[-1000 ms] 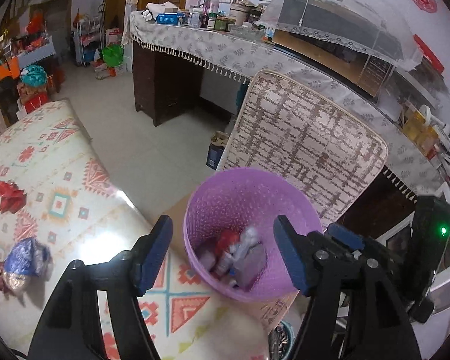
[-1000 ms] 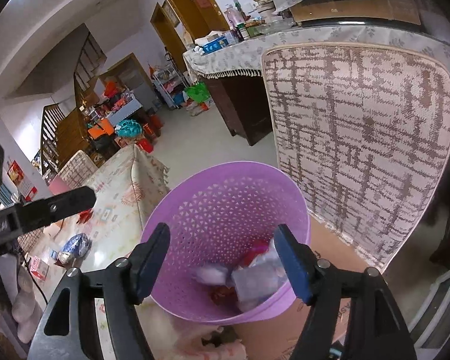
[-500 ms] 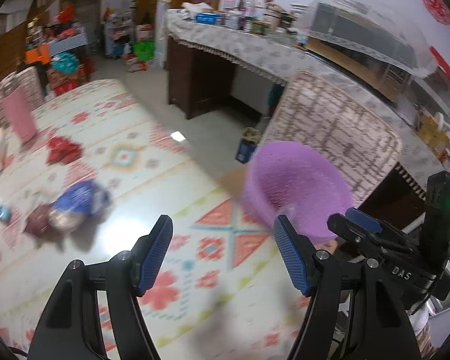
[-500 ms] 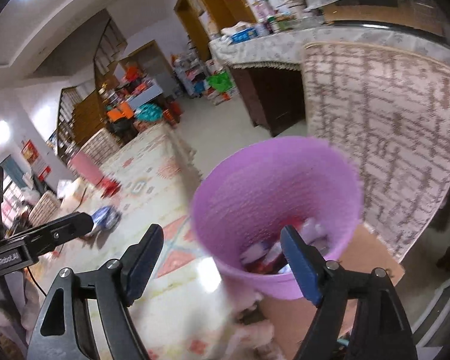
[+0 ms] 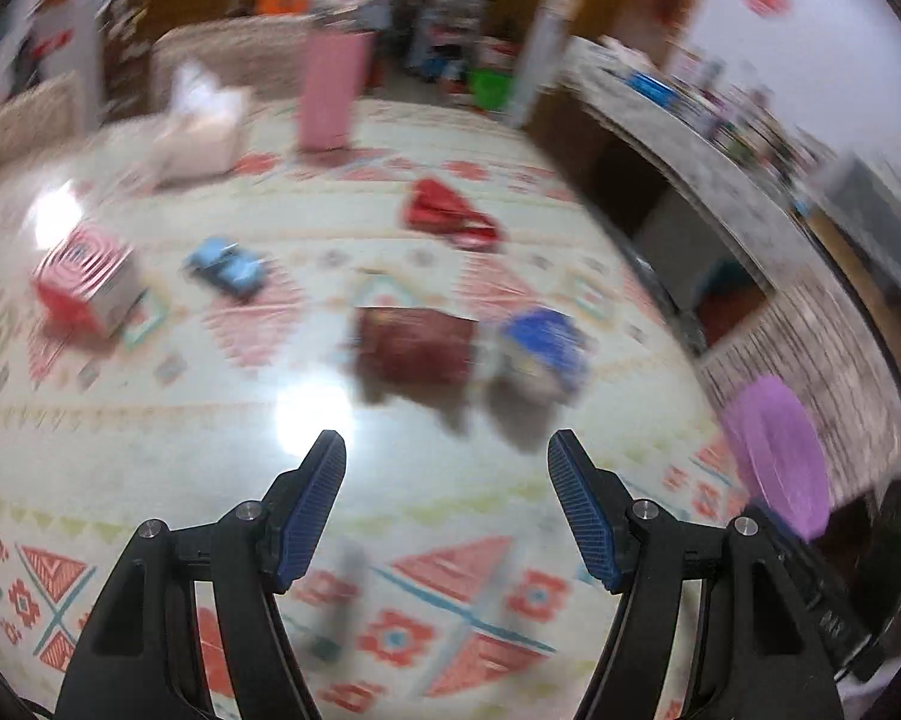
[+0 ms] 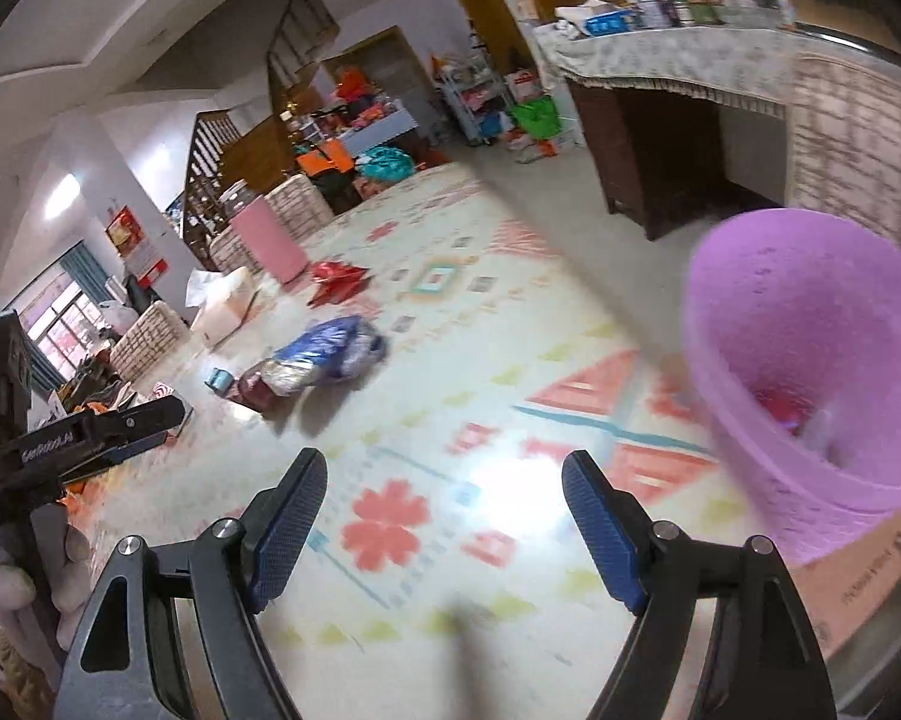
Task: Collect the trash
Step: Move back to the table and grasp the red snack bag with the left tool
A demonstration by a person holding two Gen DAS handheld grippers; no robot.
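A patterned play mat covers the floor, cream with red and teal geometric motifs, and carries nearly everything. At its right edge stands the purple perforated wastebasket on a piece of cardboard; some red and pale trash lies inside it.

Out near the middle of the mat lies the uncollected trash. Largest is a blue and silver crumpled bag — touching it on one side is a dark maroon packet. Farther toward the far edge sits a crumpled red wrapper. Toward the left edge are a red-and-white striped carton and, near it, a small light-blue wrapper. A pink upright box stands at the far edge, with a pale pink bag beside it.

The left claw hangs over bare mat just short of the maroon packet and blue bag, its blue pads apart with nothing between them. The right claw is likewise spread and empty — it hovers above a red flower motif, the wastebasket just to its right. The left-wrist view is motion-blurred.
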